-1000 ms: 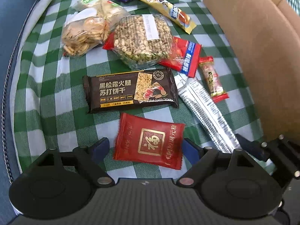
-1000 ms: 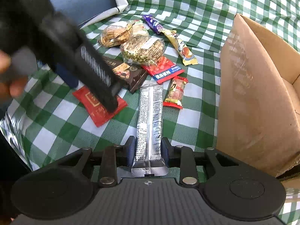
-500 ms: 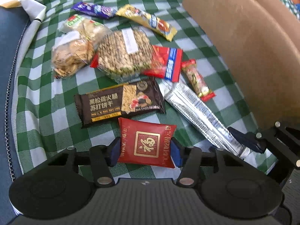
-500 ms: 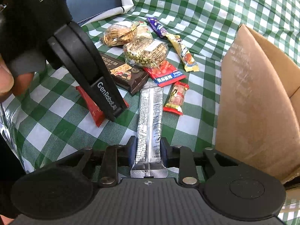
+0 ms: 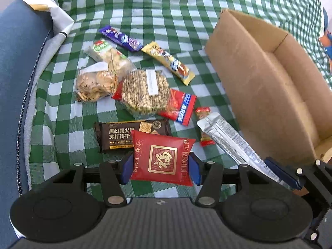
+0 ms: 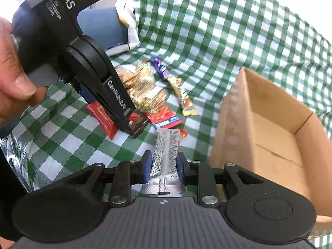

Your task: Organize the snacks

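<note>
My left gripper [image 5: 160, 168] is shut on a red square packet [image 5: 162, 158] and holds it above the green checked cloth. My right gripper [image 6: 164, 169] is shut on a long silver packet [image 6: 166, 151], which also shows in the left wrist view [image 5: 230, 141], lifted off the cloth. An open cardboard box [image 5: 269, 87] stands to the right and also shows in the right wrist view [image 6: 269, 137]. The left gripper's body [image 6: 83, 62] shows at the left of the right wrist view.
On the cloth lie a dark cracker pack [image 5: 122, 136], a round seed cake [image 5: 145, 92], a cookie bag [image 5: 93, 85], a red-blue packet [image 5: 180, 108], a yellow bar [image 5: 168, 62], a purple bar [image 5: 120, 38] and a small red candy [image 5: 204, 112]. A blue cushion [image 5: 18, 72] lies left.
Both grippers have risen off the cloth with their packets. The left closed on the red packet and lifted it; the silver packet came up too. The box's inside has come into view.
</note>
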Demonstrator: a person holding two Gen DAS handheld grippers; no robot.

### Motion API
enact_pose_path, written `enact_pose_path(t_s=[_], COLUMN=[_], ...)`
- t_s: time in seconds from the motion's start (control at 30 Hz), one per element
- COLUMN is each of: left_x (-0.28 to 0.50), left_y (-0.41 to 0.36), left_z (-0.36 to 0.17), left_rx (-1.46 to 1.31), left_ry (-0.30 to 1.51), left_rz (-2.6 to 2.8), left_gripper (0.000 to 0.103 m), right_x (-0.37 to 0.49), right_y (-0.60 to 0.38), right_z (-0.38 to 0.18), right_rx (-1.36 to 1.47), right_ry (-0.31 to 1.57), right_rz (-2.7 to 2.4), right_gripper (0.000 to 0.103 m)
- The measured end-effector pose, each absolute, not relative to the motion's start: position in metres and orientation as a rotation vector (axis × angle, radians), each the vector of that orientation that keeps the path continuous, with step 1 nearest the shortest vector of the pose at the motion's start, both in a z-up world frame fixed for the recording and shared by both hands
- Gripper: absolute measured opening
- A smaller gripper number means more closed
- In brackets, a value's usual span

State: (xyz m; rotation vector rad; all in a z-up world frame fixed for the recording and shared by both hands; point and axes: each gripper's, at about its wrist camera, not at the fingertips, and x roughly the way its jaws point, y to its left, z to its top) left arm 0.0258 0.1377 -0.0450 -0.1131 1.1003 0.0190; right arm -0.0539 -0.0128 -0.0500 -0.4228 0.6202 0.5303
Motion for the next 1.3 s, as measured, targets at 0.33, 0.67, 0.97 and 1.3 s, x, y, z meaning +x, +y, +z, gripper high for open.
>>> enact_pose_path(t_s=[0.33,0.67,0.97,1.3], left_x=[0.022,0.025,0.024,0.015], left_y=[0.133,0.125,0.077,0.022], left_z=[-0.018,0.010,0.031,0.028], left_rx=[-0.180,-0.355,-0.303,-0.218], left_ry=[0.966,0.790,0.623,0.453], left_rz=[0.046,0.033,-0.096,-0.267], left_gripper=[0.060,0.060,0.060,0.060], right_x=[-0.062,-0.048,0.000,0.011], right_y=[-0.034,-0.083,-0.160,-0.185], right_z=[-0.021,0.053,0.047,0.027], right_rx=[-0.395,-0.318,-0.239,-0.205], right_ry=[0.506,0.288,0.293,0.352], right_rz=[0.490,0.377,0.166,0.103], right_gripper=[0.026,0.026,0.026,0.026])
